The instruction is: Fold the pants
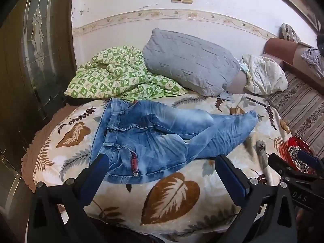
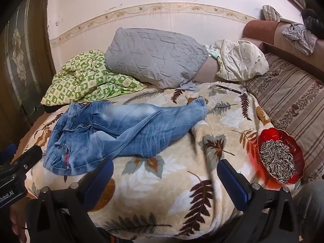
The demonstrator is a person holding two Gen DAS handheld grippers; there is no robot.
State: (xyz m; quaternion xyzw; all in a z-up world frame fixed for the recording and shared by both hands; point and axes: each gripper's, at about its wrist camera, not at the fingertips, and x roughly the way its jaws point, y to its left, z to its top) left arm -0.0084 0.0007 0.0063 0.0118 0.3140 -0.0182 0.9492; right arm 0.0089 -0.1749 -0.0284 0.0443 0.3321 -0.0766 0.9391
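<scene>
From the left wrist view, the jeans (image 1: 154, 129) lay crumpled on the leaf-patterned blanket (image 1: 172, 194) that covered the bed, waistband toward the left and the two legs trailing off to the right, one crossing over the other. That tangle suggested they had been dropped rather than laid out, so they would probably need spreading before any fold. The left gripper (image 1: 162, 174) hung over the near edge of the waist with its fingers (image 1: 97, 172) spread wide and nothing between them, likely lined up to take the waistband. The other tool's black body showed at the far right, in front of a red bowl of sunflower seeds (image 1: 297, 151).

From the right wrist view, the jeans (image 2: 121, 129) sat left of centre, the leg cuffs (image 2: 199, 105) reaching toward the middle of the bed. The right gripper (image 2: 165, 180) hovered over bare blanket (image 2: 172, 192), near the lower leg, its fingers (image 2: 232, 180) also wide and empty, presumably placed to reach the leg end. The bowl (image 2: 280, 156) stood at the near right of the blanket, close enough that a tug on the fabric could disturb it. A grey pillow (image 2: 154, 58), a green checked cover (image 2: 85, 79) and a pen (image 2: 228, 89) lay farther back.
</scene>
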